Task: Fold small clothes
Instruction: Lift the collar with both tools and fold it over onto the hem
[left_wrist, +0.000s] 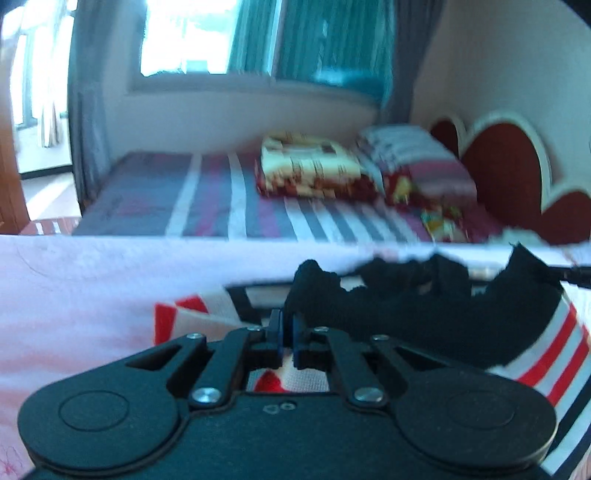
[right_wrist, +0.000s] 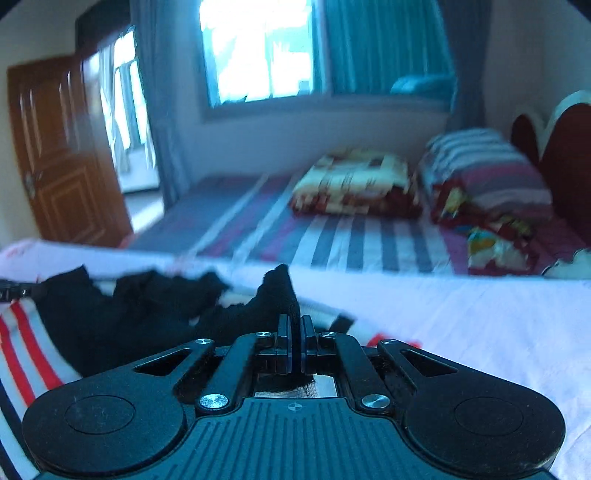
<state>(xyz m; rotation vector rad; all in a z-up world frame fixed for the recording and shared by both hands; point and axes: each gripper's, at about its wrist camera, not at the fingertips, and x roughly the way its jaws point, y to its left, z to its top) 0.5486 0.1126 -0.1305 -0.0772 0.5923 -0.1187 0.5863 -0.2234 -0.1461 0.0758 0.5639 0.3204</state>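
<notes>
A crumpled black garment (left_wrist: 424, 314) lies stretched across a red, white and black striped cloth (left_wrist: 554, 354) on a pale pink sheet (left_wrist: 92, 295). My left gripper (left_wrist: 287, 321) is shut at the garment's left end, where a black corner stands up just above its fingertips. In the right wrist view the same black garment (right_wrist: 147, 314) runs off to the left over the striped cloth (right_wrist: 22, 332). My right gripper (right_wrist: 295, 325) is shut on its right end, with black fabric pinched between the pads and peaking above them. The pink sheet (right_wrist: 480, 332) spreads to the right.
Beyond the pink surface stands a bed with a striped cover (left_wrist: 207, 199), a folded patterned blanket (left_wrist: 310, 166), pillows (right_wrist: 484, 166) and a red headboard (left_wrist: 506, 166). A window with teal curtains (right_wrist: 388, 48) is behind it, and a wooden door (right_wrist: 62, 147) at the left.
</notes>
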